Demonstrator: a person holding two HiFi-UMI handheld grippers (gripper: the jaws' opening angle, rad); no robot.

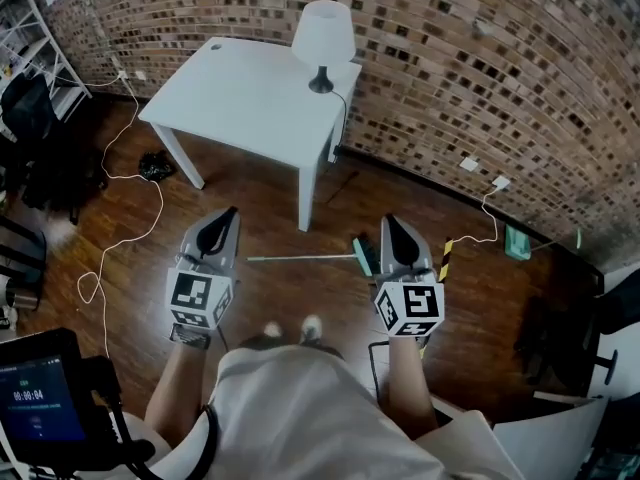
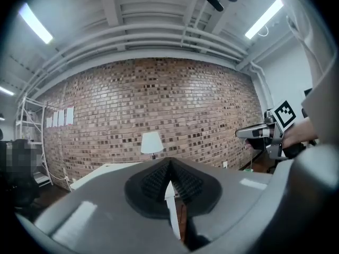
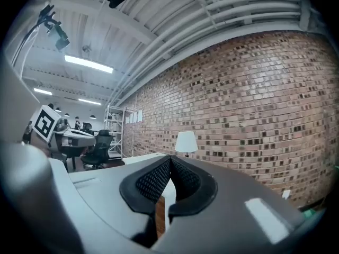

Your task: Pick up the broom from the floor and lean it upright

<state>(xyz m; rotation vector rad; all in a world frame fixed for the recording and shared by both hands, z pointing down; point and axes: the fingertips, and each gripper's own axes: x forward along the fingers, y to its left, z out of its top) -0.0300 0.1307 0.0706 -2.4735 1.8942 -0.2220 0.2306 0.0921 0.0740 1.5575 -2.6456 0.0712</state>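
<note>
**Jaws.** The left gripper (image 2: 169,168) and the right gripper (image 3: 169,165) are each showing ribbed pads pressed fully together with nothing between them. Neither is carrying anything.

**Posture.** The person is holding both grippers out roughly level and side by side, aimed at the brick wall (image 1: 480,78). This reads as a carrying or approach stance, not a reach, and the jaws would need to part before any grasp.

**Task object.** The broom (image 1: 300,258) is lying flat on the wooden floor (image 1: 250,208), just ahead of the person's feet. Its pale handle is running crosswise between the two grippers. In the head view its dark head is sitting partly behind the right gripper, on the person's right. The broom is untouched.

**Surroundings.** A white table (image 1: 240,98) with a lamp (image 1: 323,38) is standing against the wall beyond the broom. Either the table or the wall is probably offering a surface for leaning the broom upright.
</note>
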